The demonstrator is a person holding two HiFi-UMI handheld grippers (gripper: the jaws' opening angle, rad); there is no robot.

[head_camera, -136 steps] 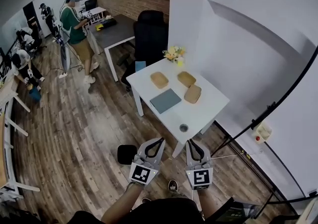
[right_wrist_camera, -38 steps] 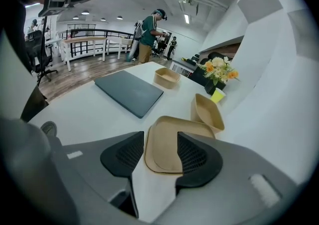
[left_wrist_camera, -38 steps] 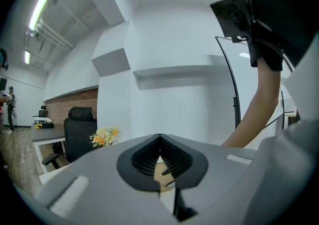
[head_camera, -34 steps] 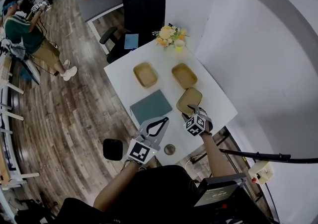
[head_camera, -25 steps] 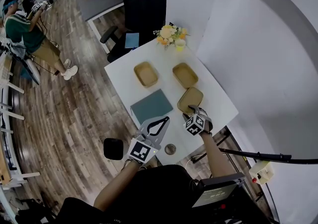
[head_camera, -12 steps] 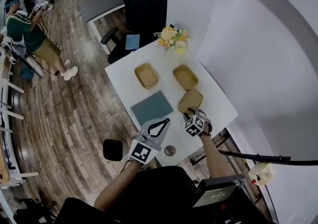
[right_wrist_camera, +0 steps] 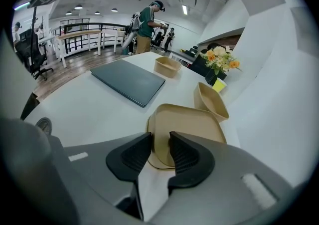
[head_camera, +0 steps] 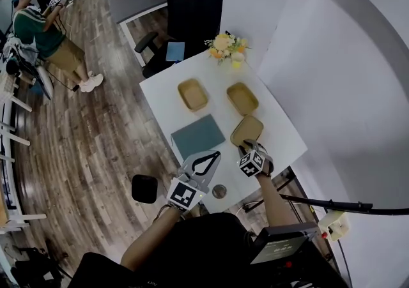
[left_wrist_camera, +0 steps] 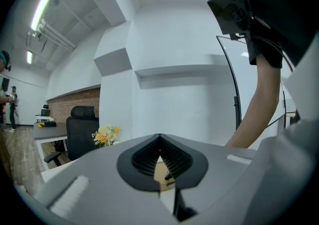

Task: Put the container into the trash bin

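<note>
1. White surface [head_camera: 165, 108] in a wall corner, wood floor around; three tan containers on it, the task's container [head_camera: 246, 130] nearest, at the surface's lower right, just beside a grey pad [head_camera: 198, 135].
2. Right tongs [right_wrist_camera: 159, 138]: closing, astride that container's near rim, pads not yet pinching.
3. Left tongs [head_camera: 216, 154]: tips together, empty, level, over the surface's near edge.
4. Bin [head_camera: 144, 188]: black, on the floor at lower left of the head view, well apart from the container.
5. Likely trouble: only a thin rim in the grip, so tilting or slipping once lifted; sliding away if nudged rather than pinched; dropping short on the long carry to the bin.
6. Shown by the head view alone: bin and whole layout. By the right gripper view alone: rim between the pads. By the left gripper view: joined tips, scarcely any surface.
</note>
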